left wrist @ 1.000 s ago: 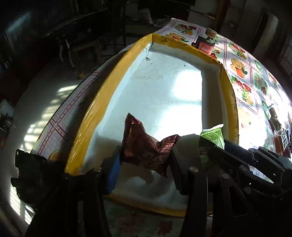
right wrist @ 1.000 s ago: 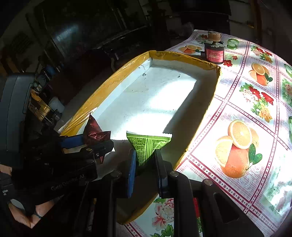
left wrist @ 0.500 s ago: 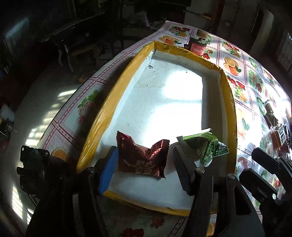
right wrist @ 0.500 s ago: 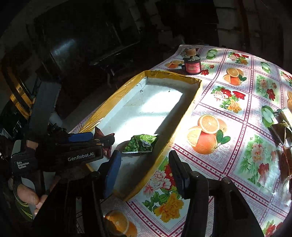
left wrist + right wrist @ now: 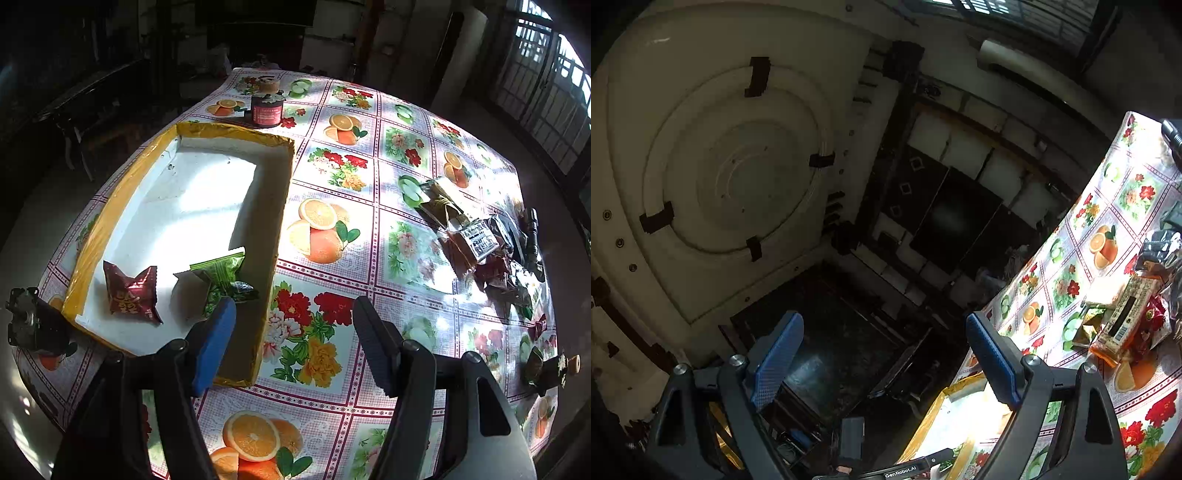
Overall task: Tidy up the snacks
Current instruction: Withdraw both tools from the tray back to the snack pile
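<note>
Both the left gripper [image 5: 293, 330] and right gripper [image 5: 884, 356] are opening, empty (the piled snack packets [image 5: 476, 240] look light, crinkly, best pinched at a sealed edge)

snack pile [image 5: 1137, 317] cut off, tray [image 5: 945, 406] half hidden
</note>
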`<state>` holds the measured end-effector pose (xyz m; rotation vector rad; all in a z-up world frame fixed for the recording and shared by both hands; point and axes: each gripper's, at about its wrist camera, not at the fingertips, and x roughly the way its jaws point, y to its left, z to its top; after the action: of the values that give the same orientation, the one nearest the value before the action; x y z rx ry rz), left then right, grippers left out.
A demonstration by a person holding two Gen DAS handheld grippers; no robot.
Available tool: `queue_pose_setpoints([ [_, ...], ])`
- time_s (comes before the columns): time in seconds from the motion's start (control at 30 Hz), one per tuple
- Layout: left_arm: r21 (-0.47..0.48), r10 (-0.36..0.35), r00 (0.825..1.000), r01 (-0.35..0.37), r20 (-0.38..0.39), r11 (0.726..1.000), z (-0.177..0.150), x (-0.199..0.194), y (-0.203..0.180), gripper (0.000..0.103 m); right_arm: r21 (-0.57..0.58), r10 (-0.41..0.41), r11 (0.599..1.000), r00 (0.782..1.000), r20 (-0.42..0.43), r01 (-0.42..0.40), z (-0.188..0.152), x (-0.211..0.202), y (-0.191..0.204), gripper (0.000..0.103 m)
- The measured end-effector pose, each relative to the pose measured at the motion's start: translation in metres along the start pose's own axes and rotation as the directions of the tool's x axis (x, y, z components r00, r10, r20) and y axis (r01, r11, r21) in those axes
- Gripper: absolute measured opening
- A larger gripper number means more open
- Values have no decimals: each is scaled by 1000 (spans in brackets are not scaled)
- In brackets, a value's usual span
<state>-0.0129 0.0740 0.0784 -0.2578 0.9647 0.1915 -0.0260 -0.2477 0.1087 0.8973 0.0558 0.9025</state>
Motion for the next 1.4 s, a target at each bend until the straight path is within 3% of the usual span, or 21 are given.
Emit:
queue_pose_setpoints([
  [0.1, 69, -28, 1000, 29, -11, 997, -6, 1, -32, 67, -165, -121, 979, 993, 13, 122, 15, -31, 20, 92],
  [0.13, 90, -39, 999, 40, -18, 995, -8, 1, -43, 67, -201, -187, 962, 982, 13, 186, 16, -38, 23, 95],
  [0.2, 128, -53, 998, 56, -30, 990, -11, 5, -61, 67, -257, -345, 910, 938, -31, 326, 17, -45, 21, 96],
  [0.27, 163, -60, 997, 66, -40, 984, -15, 7, -77, 67, -293, -446, 872, 883, -150, 391, 14, -42, 10, 96],
  [0.3, 176, -63, 997, 70, -45, 982, -16, 9, -83, 67, -328, -512, 837, 838, -189, 437, 13, -43, 5, 96],
  [0.43, 217, -59, 996, 71, -59, 974, -19, 19, -105, 68, -460, -735, 665, 623, -268, 587, -2, -38, -21, 96],
  [0.53, 229, -53, 996, 68, -71, 971, -14, 26, -112, 68, -486, -752, 654, 562, -343, 579, -13, -21, -42, 95],
  [0.63, 205, -49, 996, 63, -75, 977, -9, 30, -109, 68, -515, -768, 634, 549, -330, 577, -13, -8, -59, 95],
  [0.7, 195, -49, 995, 64, -81, 979, -7, 32, -105, 68, -491, -791, 605, 541, -285, 626, -1, 3, -77, 95],
  [0.73, 192, -45, 996, 60, -82, 980, -7, 33, -104, 68, -480, -813, 576, 522, -256, 662, 7, 7, -89, 95],
  [0.8, 187, -42, 995, 58, -87, 981, -7, 35, -100, 69, -470, -862, 503, 457, -218, 725, 25, 20, -119, 95],
  [0.9, 180, -38, 995, 54, -93, 982, -4, 37, -93, 70, -461, -934, 358, 320, -162, 812, 37, 28, -159, 95],
  [0.97, 175, -29, 996, 44, -88, 984, -2, 37, -87, 70, -442, -952, 306, 267, -151, 843, 44, 24, -178, 95],
  [1.0, 168, -29, 996, 43, -86, 985, -1, 37, -84, 71, -424, -949, 312, 253, -190, 850, 44, 22, -186, 95],
  [1.03, 161, -28, 996, 41, -86, 986, 1, 38, -81, 71, -439, -950, 309, 250, -189, 843, 43, 23, -186, 97],
  [1.1, 146, -26, 996, 39, -90, 989, 5, 41, -77, 72, -466, -922, 382, 298, -246, 798, 35, 31, -178, 97],
  [1.17, 140, -25, 995, 38, -93, 989, 8, 44, -77, 72, -489, -864, 497, 360, -352, 717, 18, 44, -167, 97],
  [1.23, 139, -27, 995, 40, -94, 990, 9, 45, -78, 72, -500, -790, 605, 392, -471, 619, -6, 56, -154, 95],
  [1.3, 140, -30, 995, 42, -92, 989, 10, 44, -77, 72, -465, -705, 706, 476, -526, 534, -21, 52, -135, 92],
  [1.33, 142, -29, 996, 42, -90, 989, 10, 44, -77, 72, -448, -682, 730, 508, -525, 517, -22, 48, -127, 92],
  [1.4, 143, -21, 996, 34, -90, 989, 11, 46, -76, 73, -453, -718, 694, 503, -480, 559, -18, 36, -120, 93],
])
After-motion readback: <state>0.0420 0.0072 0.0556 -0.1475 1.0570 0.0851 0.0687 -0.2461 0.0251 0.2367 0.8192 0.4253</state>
